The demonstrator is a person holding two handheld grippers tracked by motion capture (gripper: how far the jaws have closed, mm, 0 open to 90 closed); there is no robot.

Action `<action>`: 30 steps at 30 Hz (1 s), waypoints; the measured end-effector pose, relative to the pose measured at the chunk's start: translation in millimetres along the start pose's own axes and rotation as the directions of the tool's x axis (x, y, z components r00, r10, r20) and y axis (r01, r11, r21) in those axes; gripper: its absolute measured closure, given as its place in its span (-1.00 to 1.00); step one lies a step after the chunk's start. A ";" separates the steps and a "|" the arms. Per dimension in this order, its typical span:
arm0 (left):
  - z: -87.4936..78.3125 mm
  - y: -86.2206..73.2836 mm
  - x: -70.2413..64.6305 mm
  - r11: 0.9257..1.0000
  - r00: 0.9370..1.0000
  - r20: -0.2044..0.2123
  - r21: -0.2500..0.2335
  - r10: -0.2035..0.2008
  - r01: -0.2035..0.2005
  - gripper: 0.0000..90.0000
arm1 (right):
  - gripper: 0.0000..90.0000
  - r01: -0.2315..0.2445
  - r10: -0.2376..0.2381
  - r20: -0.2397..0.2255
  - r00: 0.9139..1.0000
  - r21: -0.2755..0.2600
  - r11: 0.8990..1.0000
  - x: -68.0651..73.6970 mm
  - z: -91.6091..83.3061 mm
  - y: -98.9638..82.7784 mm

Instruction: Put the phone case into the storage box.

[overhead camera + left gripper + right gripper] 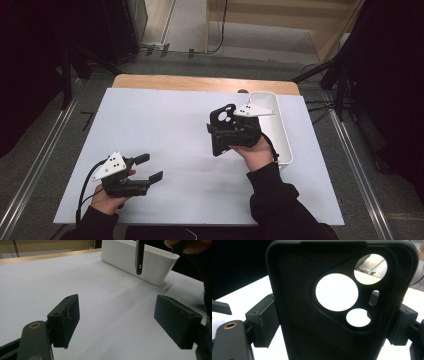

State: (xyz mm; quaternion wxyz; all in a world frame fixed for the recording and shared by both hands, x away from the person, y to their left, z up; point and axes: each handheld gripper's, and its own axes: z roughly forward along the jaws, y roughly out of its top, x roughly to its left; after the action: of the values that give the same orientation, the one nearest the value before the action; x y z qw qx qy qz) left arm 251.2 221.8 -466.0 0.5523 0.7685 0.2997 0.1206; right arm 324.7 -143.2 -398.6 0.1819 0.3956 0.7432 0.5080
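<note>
**Phone case held aloft beside the bin**

The right tool pinches a black phone case by its two long edges, holding it upright in the air above the surface, near the right edge and just left of the white bin; the case's camera cut-outs sit at the top. The left tool rests low near the front left corner, jaws spread with nothing between them. The grip looks narrow and the case is flexible, so it could bow and spring free; tilting the hand might let it slip down or knock against the bin wall.
</note>
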 end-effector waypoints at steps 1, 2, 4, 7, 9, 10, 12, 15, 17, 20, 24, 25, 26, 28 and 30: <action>-0.3 0.0 0.0 1.000 1.000 0.000 -0.002 -0.005 0.005 -0.54 | -0.71 -0.003 0.003 0.000 1.000 0.001 1.000 -1.5 -1.4 1.0; -0.7 0.1 0.1 1.000 1.000 -0.002 -0.001 -0.007 0.007 -0.54 | -0.71 -0.003 0.003 0.003 1.000 0.000 1.000 -2.8 -2.4 1.5; -0.7 -0.3 0.5 1.000 1.000 -0.002 -0.006 -0.015 0.015 -0.54 | -0.71 -0.009 0.009 0.004 1.000 0.003 1.000 -5.4 -4.7 2.3; -0.7 -0.7 1.1 1.000 1.000 -0.003 -0.001 -0.011 0.011 -0.54 | -0.71 -0.016 0.016 0.011 1.000 -0.001 1.000 -10.7 -8.8 4.7; -0.6 -0.7 1.0 1.000 1.000 -0.004 0.000 -0.011 0.011 -0.54 | -0.71 -0.023 0.023 0.016 1.000 -0.004 1.000 -13.9 -11.9 6.8; -0.7 -0.7 0.9 1.000 1.000 -0.003 0.001 -0.010 0.010 -0.54 | -0.71 -0.025 0.025 0.020 1.000 -0.003 1.000 -15.3 -13.7 7.8; -0.8 -0.6 0.9 1.000 1.000 -0.002 -0.005 -0.013 0.013 -0.54 | -0.71 -0.026 0.026 0.028 0.999 -0.006 1.000 -17.9 -16.7 9.8; -1.4 -0.5 1.9 1.000 1.000 -0.008 -0.007 -0.016 0.016 -0.54 | -0.71 -0.021 0.021 0.040 0.999 -0.006 1.000 -21.7 -21.0 12.5; -1.8 -0.5 2.7 1.000 1.000 -0.008 -0.005 -0.017 0.016 -0.54 | -0.71 -0.023 0.023 0.045 0.999 -0.012 1.000 -24.2 -24.0 14.4; -2.1 -0.4 3.1 1.000 1.000 -0.008 -0.004 -0.019 0.019 -0.54 | -0.71 -0.024 0.025 0.059 0.998 -0.019 1.000 -27.5 -29.0 17.5; -1.8 -0.6 3.3 1.000 1.000 -0.012 -0.005 -0.019 0.019 -0.54 | -0.71 -0.034 0.035 0.064 0.997 -0.026 0.999 -31.5 -34.9 20.6; -1.7 -0.7 3.4 1.000 1.000 -0.016 -0.006 -0.023 0.023 -0.54 | -0.71 -0.032 0.033 0.063 0.997 -0.026 0.999 -32.6 -36.1 21.2; -1.8 -0.8 3.7 1.000 1.000 -0.018 -0.006 -0.024 0.024 -0.54 | -0.71 -0.035 0.036 0.066 0.997 -0.026 0.999 -33.1 -37.4 21.7; -2.4 -0.6 4.3 1.000 1.000 -0.018 -0.006 -0.024 0.024 -0.54 | -0.71 -0.034 0.036 0.073 0.997 -0.028 0.999 -34.4 -40.3 23.2; -2.6 -0.5 4.8 1.000 1.000 -0.016 -0.009 -0.025 0.025 -0.54 | -0.71 -0.040 0.043 0.081 0.996 -0.036 0.999 -36.6 -44.5 25.1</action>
State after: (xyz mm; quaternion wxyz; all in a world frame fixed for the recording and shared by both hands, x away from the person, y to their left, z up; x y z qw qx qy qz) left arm 253.5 226.8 -466.3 0.5547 0.7612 0.3133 0.1211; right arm 327.6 -194.5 -362.2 0.2083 0.4282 0.7180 0.5077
